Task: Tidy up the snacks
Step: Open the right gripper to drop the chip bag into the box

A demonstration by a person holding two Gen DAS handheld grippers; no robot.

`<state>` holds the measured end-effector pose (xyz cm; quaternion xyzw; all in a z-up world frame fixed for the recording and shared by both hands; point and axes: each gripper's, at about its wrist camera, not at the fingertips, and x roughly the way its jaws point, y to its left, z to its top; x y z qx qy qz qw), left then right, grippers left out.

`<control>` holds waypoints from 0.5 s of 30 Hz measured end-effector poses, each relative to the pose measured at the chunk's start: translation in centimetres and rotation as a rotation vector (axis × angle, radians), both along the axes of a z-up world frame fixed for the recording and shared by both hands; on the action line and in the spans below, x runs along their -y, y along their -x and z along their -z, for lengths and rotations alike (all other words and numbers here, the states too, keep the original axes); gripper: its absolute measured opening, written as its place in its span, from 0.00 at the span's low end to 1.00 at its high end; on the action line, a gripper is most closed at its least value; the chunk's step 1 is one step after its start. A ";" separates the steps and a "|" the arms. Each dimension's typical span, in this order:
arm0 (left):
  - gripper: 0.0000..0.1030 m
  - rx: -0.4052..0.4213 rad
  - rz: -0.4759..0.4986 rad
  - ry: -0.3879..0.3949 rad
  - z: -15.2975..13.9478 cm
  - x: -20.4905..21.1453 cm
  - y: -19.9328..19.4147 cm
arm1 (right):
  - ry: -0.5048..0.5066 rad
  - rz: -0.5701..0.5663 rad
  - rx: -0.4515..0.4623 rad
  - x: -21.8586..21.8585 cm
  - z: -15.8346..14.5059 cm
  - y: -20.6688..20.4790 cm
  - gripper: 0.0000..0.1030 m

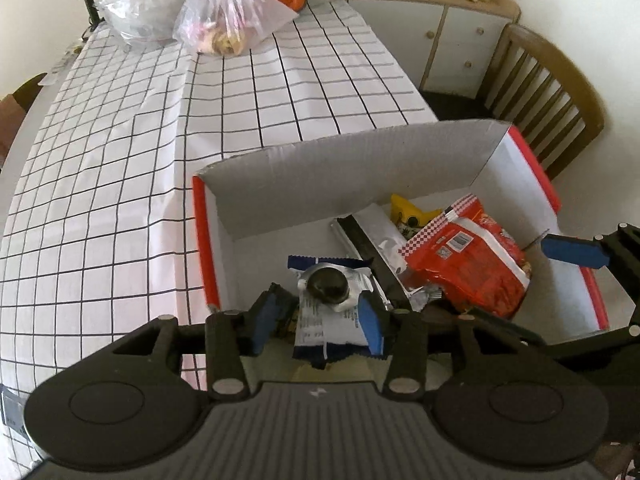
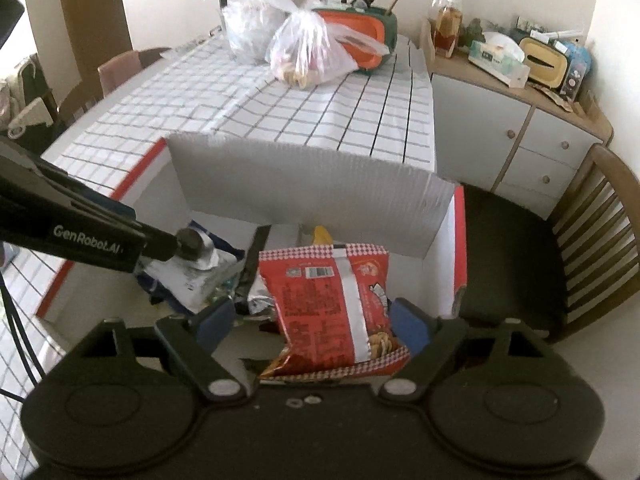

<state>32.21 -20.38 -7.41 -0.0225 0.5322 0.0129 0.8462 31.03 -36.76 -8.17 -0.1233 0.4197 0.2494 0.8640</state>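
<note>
A white cardboard box with a red rim sits at the near end of the checked table and holds several snacks. My left gripper hangs over its left part, jaws apart around a white-and-blue packet that carries a dark round foil-edged piece; a gap shows beside the left pad. My right gripper stands open over the box's right part, straddling a red snack bag that lies loose between the pads. A yellow packet and a silver-black packet lie further back.
The box's grey flap stands upright at the far side. Two plastic bags and an orange-green case sit at the table's far end. A wooden chair and a cluttered cabinet are to the right.
</note>
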 end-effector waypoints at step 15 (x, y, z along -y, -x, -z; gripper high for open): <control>0.55 0.175 0.001 0.015 -4.1 -1.5 6.1 | -0.099 -0.018 0.040 0.1 -3.1 4.0 0.86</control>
